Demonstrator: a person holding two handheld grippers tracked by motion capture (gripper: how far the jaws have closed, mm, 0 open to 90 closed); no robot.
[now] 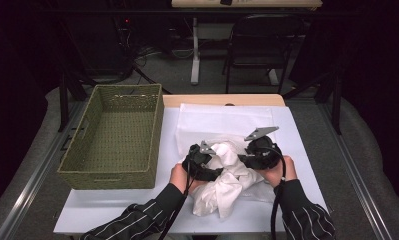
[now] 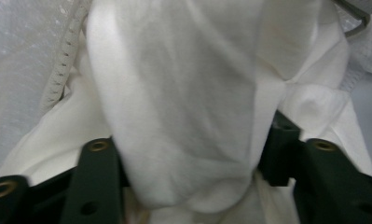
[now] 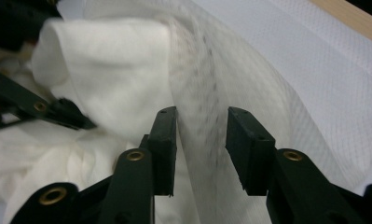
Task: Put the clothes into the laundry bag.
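A crumpled white cloth lies bunched at the front middle of the white table, partly on a flat white mesh bag. My left gripper comes in from the left, and its jaws squeeze a thick bulge of the cloth from both sides. My right gripper faces it from the right. Its jaws stand apart around an upright fold of the mesh, and the pads do not press on it. In the right gripper view, the cloth bulges at the left beside the other gripper's black jaw.
A green woven basket stands on the left side of the table, close to my left forearm. Behind the table are a dark chair and a desk leg. A wooden strip edges the table's far side.
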